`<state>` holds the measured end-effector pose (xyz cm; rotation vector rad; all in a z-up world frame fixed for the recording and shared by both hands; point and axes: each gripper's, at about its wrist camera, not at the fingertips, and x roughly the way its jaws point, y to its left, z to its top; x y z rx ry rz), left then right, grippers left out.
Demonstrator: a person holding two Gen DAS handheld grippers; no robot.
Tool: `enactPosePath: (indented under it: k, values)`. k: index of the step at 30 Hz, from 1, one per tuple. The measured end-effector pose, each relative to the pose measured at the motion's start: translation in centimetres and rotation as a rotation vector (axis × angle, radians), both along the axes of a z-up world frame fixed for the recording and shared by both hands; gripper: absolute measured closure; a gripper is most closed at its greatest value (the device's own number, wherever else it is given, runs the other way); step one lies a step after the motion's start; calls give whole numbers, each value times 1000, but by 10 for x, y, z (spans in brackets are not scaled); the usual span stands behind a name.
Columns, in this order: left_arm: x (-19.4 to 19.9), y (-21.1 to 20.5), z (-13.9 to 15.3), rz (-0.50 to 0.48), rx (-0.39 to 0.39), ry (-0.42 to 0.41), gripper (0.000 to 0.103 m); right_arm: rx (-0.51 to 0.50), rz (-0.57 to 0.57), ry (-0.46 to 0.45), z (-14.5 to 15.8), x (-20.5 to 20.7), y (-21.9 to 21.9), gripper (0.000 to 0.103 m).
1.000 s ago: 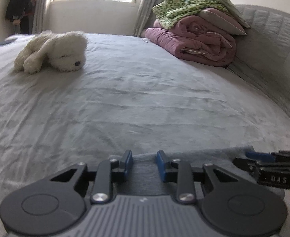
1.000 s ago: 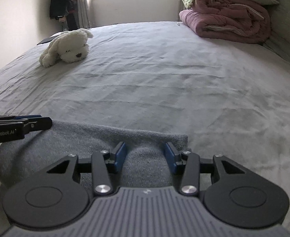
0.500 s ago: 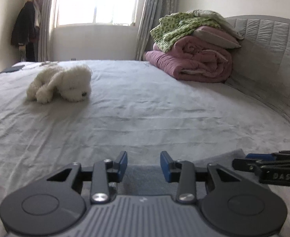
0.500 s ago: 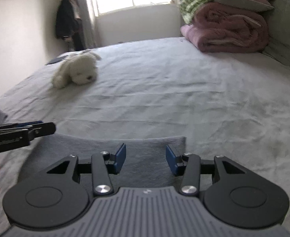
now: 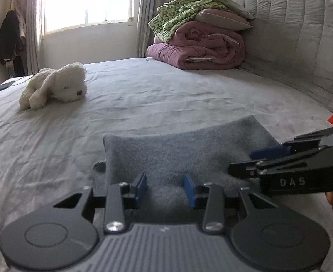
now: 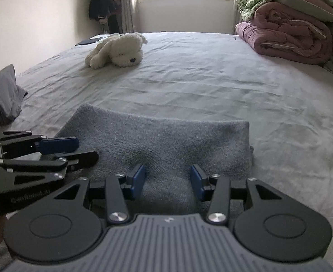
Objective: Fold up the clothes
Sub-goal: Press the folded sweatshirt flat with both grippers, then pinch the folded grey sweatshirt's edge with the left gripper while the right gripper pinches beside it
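Folded cloth [image 6: 162, 140] lay on bed [image 6: 211, 86], near edge. Left tongs [image 5: 165, 189] and right tongs [image 6: 167, 179] side by side over it. Stuffed toy [image 6: 118, 51] far left behind; stacked quilts [image 6: 289, 31] far right by headboard [image 5: 302, 34].

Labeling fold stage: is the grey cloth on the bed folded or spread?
Folded. The grey cloth shows a rounded doubled far edge and lies as a compact rectangle on the bed.

Fuzzy grey knit garment [image 5: 184, 149] on matt, creased cloth bedsheet [image 5: 143, 104]
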<state>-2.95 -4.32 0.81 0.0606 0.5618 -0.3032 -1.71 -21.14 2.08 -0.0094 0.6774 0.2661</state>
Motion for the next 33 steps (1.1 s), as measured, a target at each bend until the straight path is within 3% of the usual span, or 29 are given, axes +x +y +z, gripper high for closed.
enactPosePath:
  k: [2, 12, 17, 20, 22, 27, 30, 33]
  values:
    - [5, 10, -3, 9, -44, 25, 63, 1, 1, 6, -3, -1, -1, 55]
    - [-4, 24, 3, 41, -72, 33, 60, 74, 5, -1, 14, -9, -16, 54]
    - [-6, 21, -3, 41, -23, 44, 58, -28, 50, 40, 0, -12, -2, 53]
    - [0, 32, 0, 58, -71, 79, 58, -17, 55, 48, 3, -10, -7, 53]
    - [6, 44, -1, 93, -122, 127, 49, -5, 56, 56, 6, -8, -16, 49]
    - [23, 78, -8, 131, -310, 265, 45, 94, -24, 131, 13, 3, -60, 47]
    - [28, 89, -13, 140, -412, 347, 45, 216, -126, 212, 11, 11, -95, 41]
    - [31, 105, -18, 163, -555, 450, 45, 429, -167, 324, 2, 16, -124, 41]
